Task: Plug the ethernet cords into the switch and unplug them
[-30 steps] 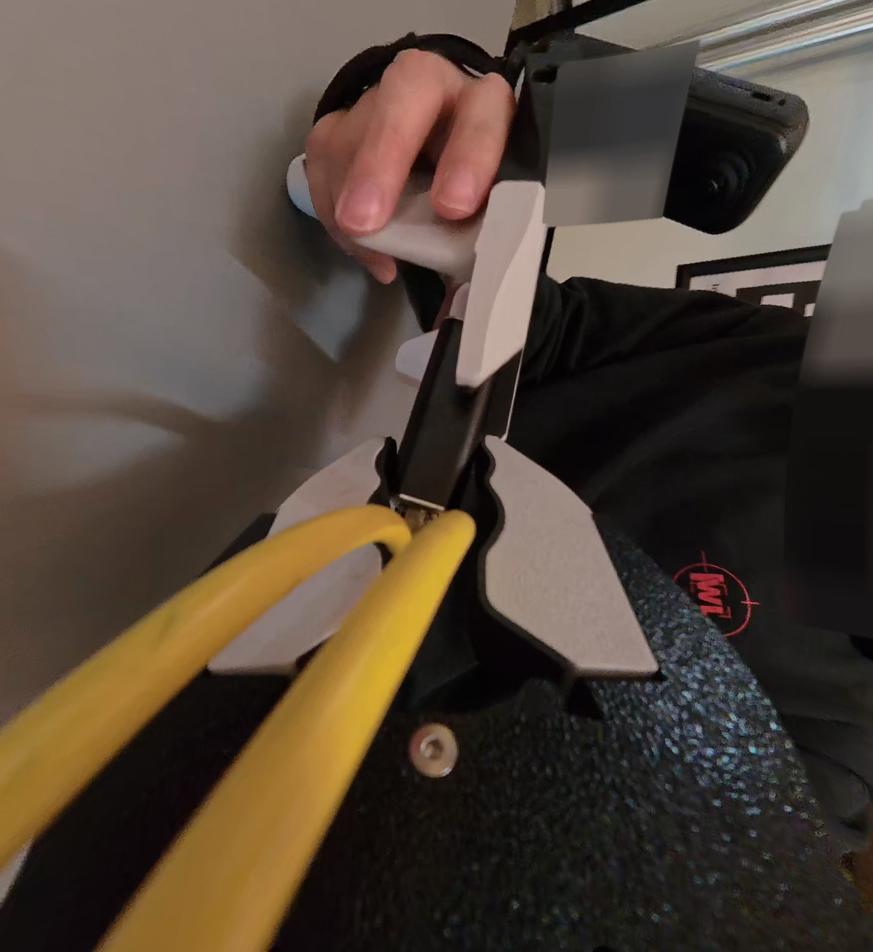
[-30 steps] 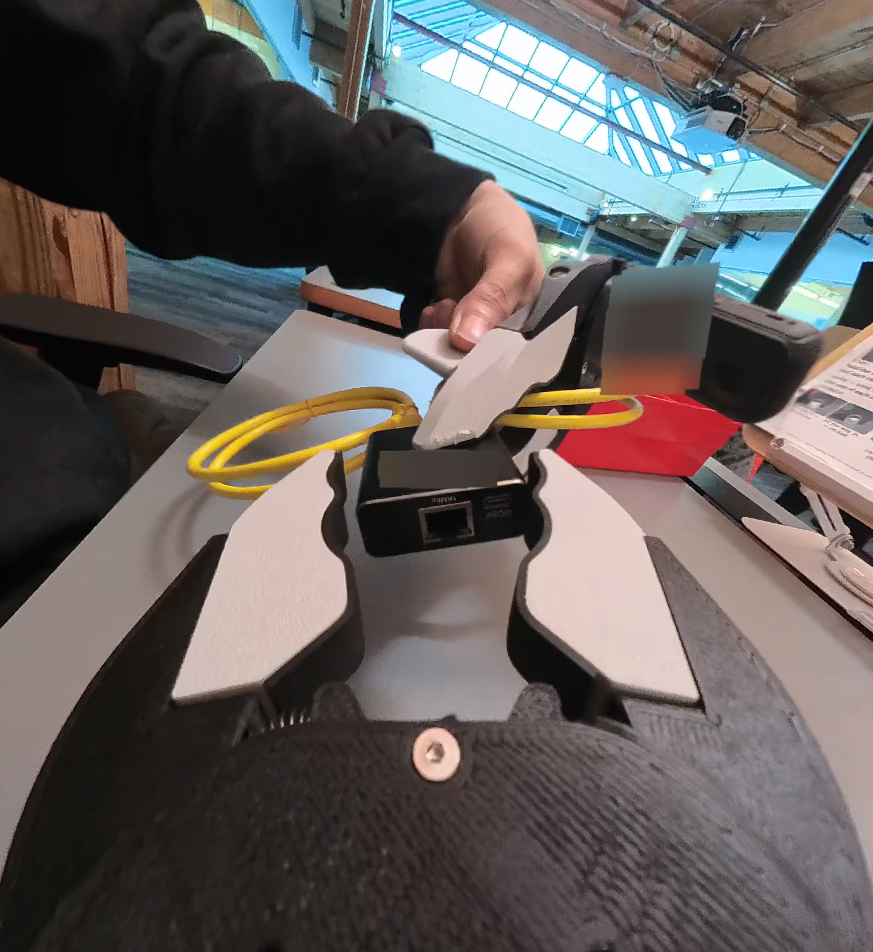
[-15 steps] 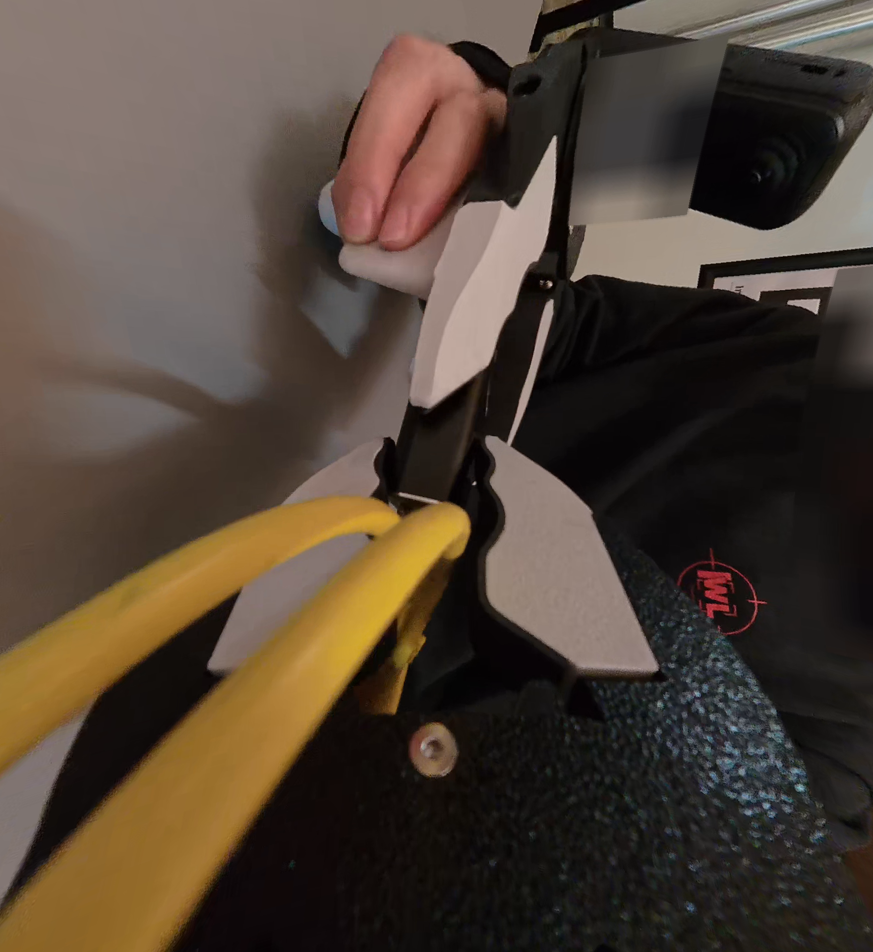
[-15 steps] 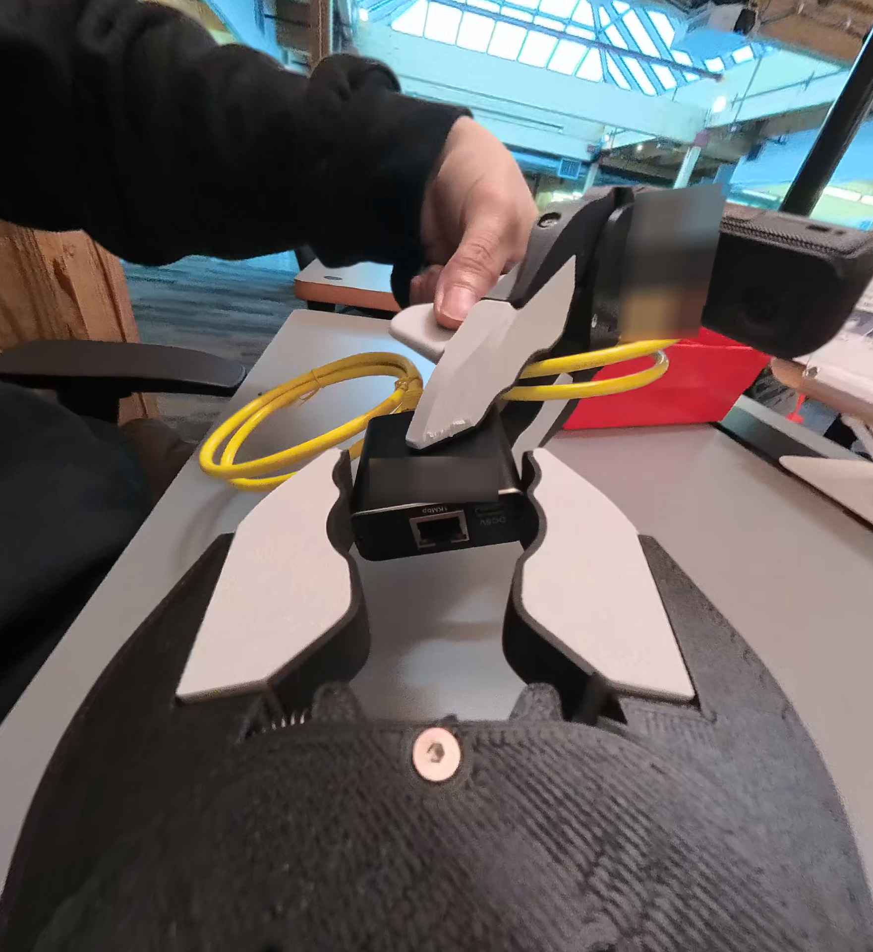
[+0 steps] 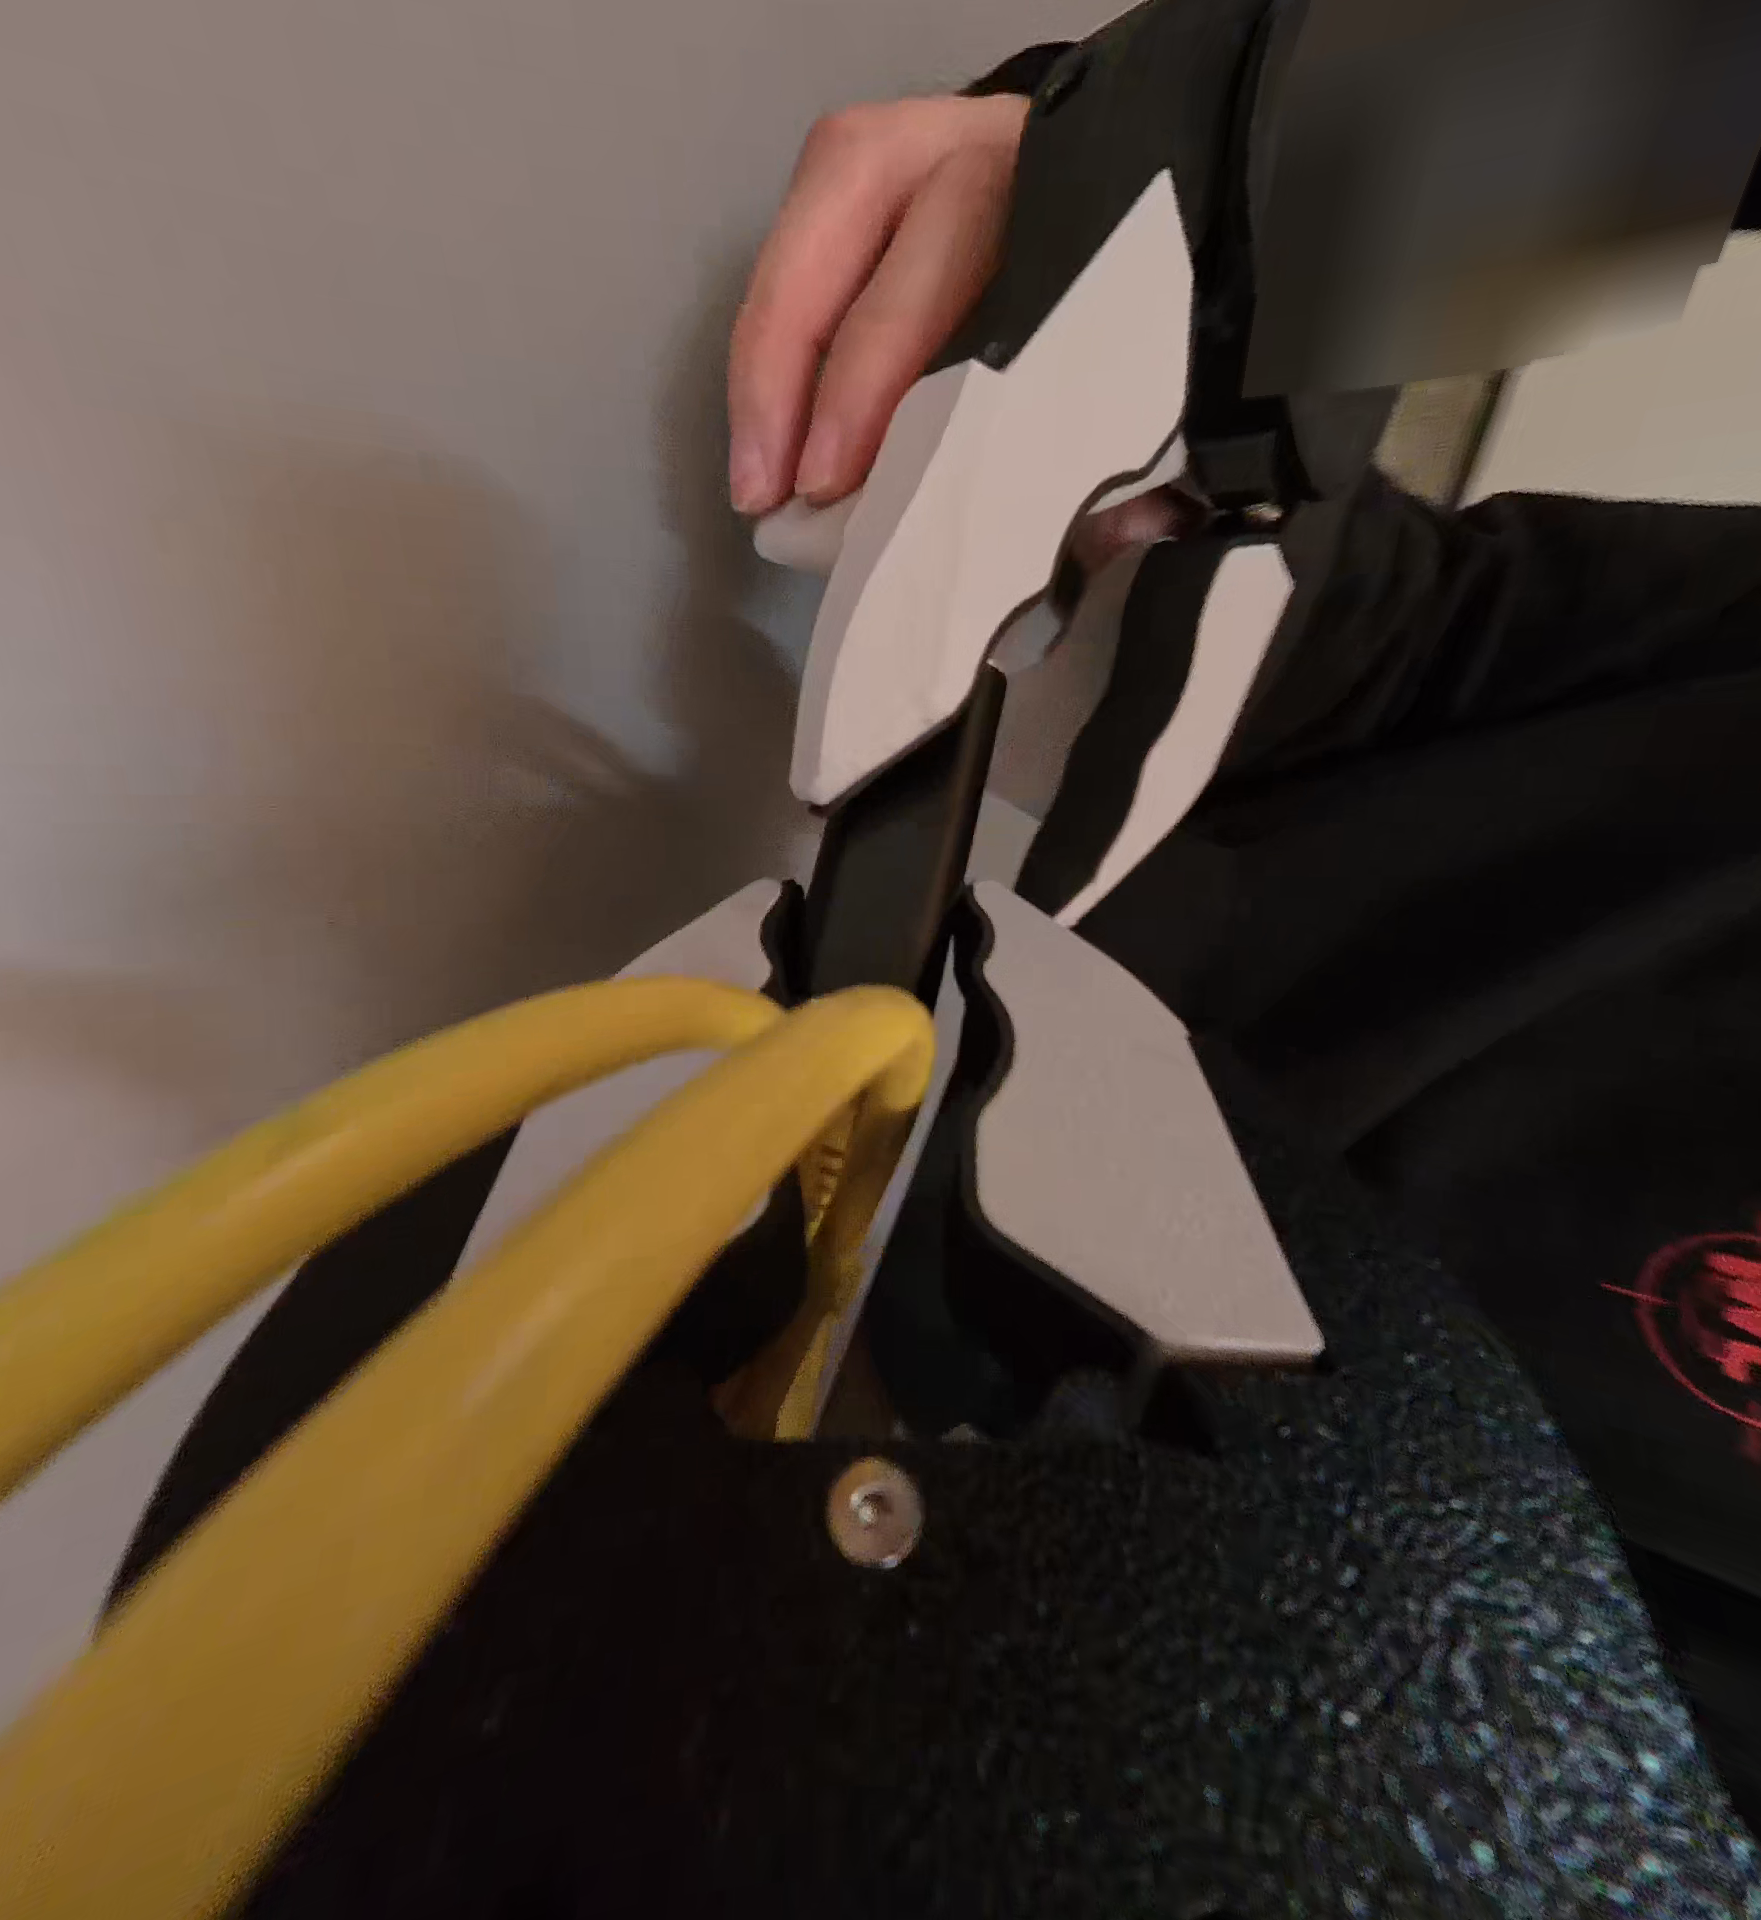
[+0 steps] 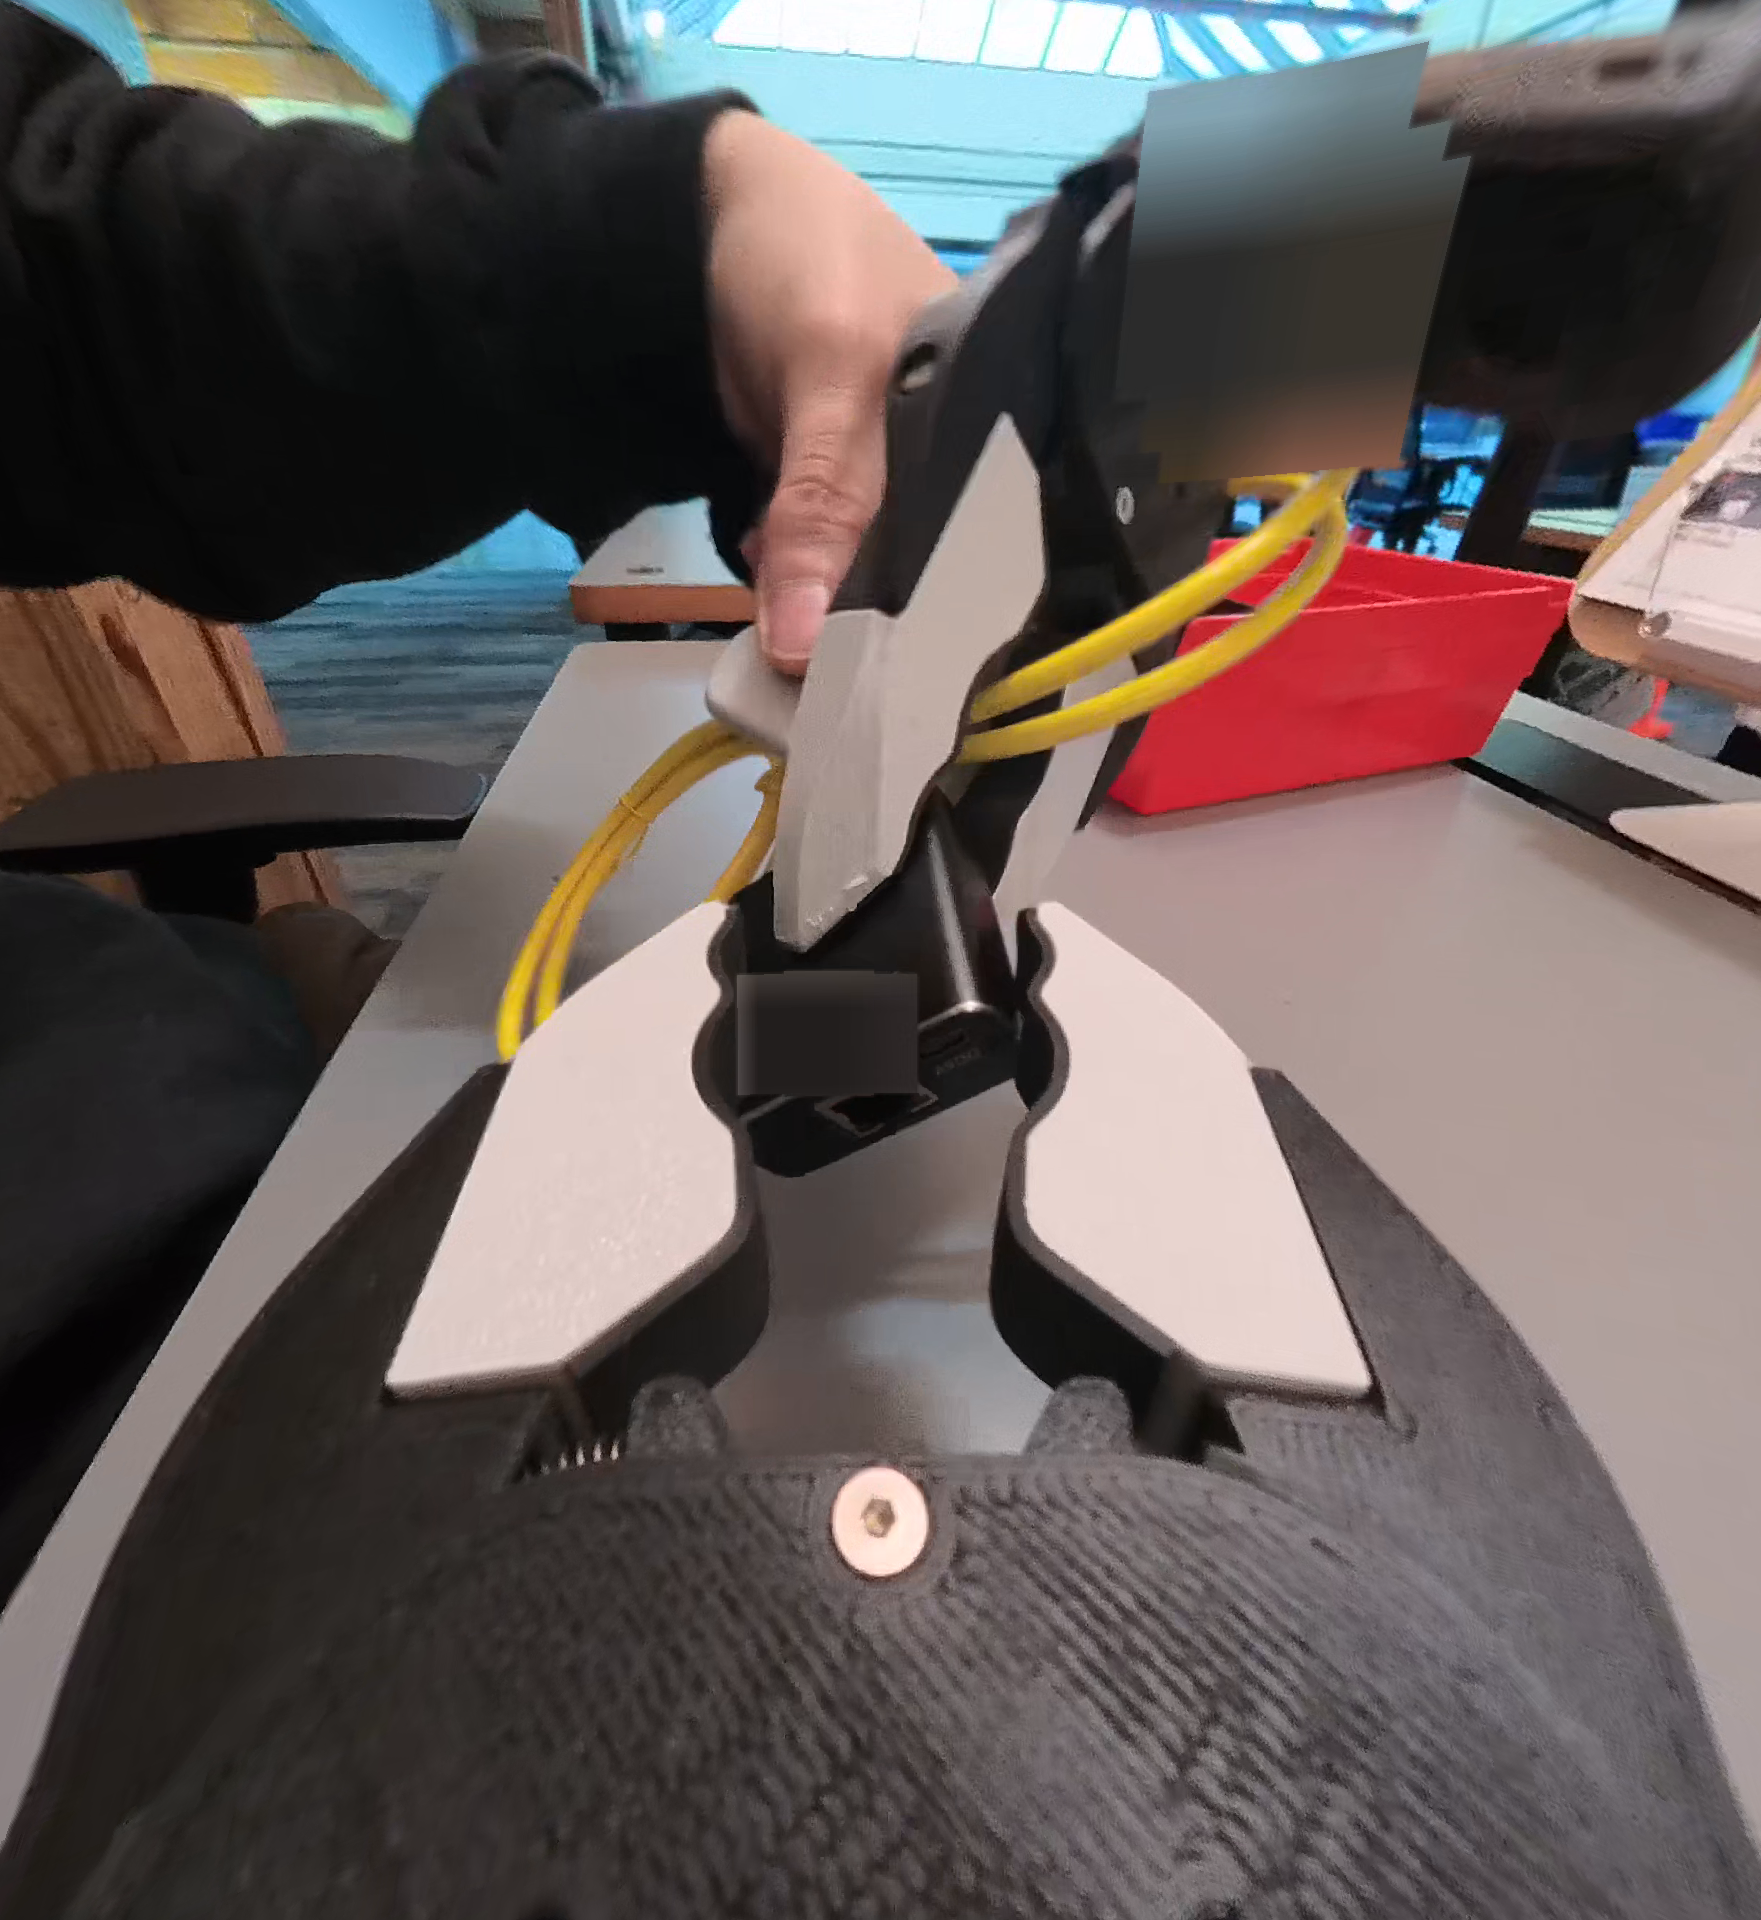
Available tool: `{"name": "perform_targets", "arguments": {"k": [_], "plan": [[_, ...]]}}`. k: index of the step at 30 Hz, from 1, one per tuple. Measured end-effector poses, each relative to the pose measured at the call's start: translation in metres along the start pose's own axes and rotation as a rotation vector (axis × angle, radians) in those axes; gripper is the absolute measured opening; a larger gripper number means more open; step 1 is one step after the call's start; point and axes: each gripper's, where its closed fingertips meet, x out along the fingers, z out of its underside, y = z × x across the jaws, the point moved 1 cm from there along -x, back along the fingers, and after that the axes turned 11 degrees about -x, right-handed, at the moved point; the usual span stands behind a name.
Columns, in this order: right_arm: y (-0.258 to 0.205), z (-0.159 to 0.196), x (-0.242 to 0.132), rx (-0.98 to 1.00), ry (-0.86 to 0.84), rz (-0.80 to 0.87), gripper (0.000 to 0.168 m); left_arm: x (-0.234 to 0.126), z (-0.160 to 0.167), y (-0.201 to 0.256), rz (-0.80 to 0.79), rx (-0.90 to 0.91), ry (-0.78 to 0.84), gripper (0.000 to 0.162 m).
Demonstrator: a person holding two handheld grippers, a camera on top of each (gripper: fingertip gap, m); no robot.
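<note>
Red bin (image 6: 1375, 675) behind both tongs' black switch (image 6: 949, 997).

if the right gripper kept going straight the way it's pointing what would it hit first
The left gripper, probably: the right gripper is already shut on the black switch, and that other gripper sits just beyond on the switch's far end.

The switch (image 6: 860, 1049) sits between the jaws of the right gripper (image 6: 871, 1023), lifted and tilted above the counter (image 6: 1427, 1039). The left gripper (image 6: 907, 831) reaches it from the far side, its jaws on the switch's other end. The ethernet cord (image 6: 1146, 655) loops behind them, over the counter. Farther right behind these jaws stands a bin (image 6: 1375, 675); a chair armrest (image 6: 221, 810) is left.
</note>
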Motion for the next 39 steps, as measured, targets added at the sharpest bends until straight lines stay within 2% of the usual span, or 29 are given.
{"name": "perform_targets", "arguments": {"k": [2, 5, 7, 9, 12, 14, 17, 20, 21, 24, 28, 31, 33, 36, 39], "plan": [[0.004, -0.005, 0.000, 0.075, 0.042, 0.014, 0.054, -0.005, -0.004, -0.002, -0.143, 0.068, 0.000, 0.028], [0.008, -0.012, -0.001, 0.116, 0.079, 0.030, 0.050, -0.014, -0.006, -0.001, -0.359, 0.192, -0.056, 0.028], [0.008, -0.001, 0.001, 0.108, -0.006, 0.031, 0.054, -0.018, -0.007, 0.007, -0.424, 0.259, -0.090, 0.029], [0.009, 0.011, 0.001, 0.094, -0.088, 0.042, 0.068, -0.021, -0.011, 0.018, -0.430, 0.294, -0.093, 0.029], [0.004, -0.010, 0.002, 0.121, 0.046, 0.006, 0.049, -0.021, -0.013, 0.024, -0.472, 0.341, -0.124, 0.027], [0.001, -0.009, 0.003, 0.101, 0.024, -0.013, 0.034, -0.020, -0.010, 0.025, -0.500, 0.386, -0.178, 0.027], [0.000, -0.004, 0.004, 0.092, -0.016, -0.024, 0.027, -0.019, -0.010, 0.021, -0.594, 0.497, -0.227, 0.029], [0.010, -0.003, -0.003, 0.080, -0.017, 0.037, 0.027, -0.024, -0.023, 0.024, -0.682, 0.564, -0.127, 0.033], [0.014, -0.004, -0.006, 0.100, 0.003, 0.052, 0.027, -0.029, -0.027, 0.028, -0.706, 0.585, -0.077, 0.042], [0.025, -0.010, -0.017, 0.166, 0.085, 0.090, 0.026, -0.052, -0.037, 0.047, -0.782, 0.633, 0.123, 0.047], [0.033, -0.029, -0.025, 0.271, 0.247, 0.106, 0.026, -0.061, -0.034, 0.092, -0.626, 0.635, 0.464, 0.054], [0.045, -0.013, -0.026, 0.347, 0.216, 0.185, 0.027, -0.055, -0.022, 0.126, -0.476, 0.756, 0.642, 0.054], [0.051, -0.009, -0.028, 0.398, 0.228, 0.218, 0.027, -0.040, -0.014, 0.133, -0.404, 0.821, 0.620, 0.056], [0.058, -0.012, -0.035, 0.435, 0.274, 0.269, 0.027, -0.027, -0.009, 0.122, -0.303, 0.682, 0.542, 0.058], [0.063, -0.025, -0.045, 0.492, 0.417, 0.263, 0.027, -0.038, -0.018, 0.104, -0.241, 0.512, 0.706, 0.045]]}}
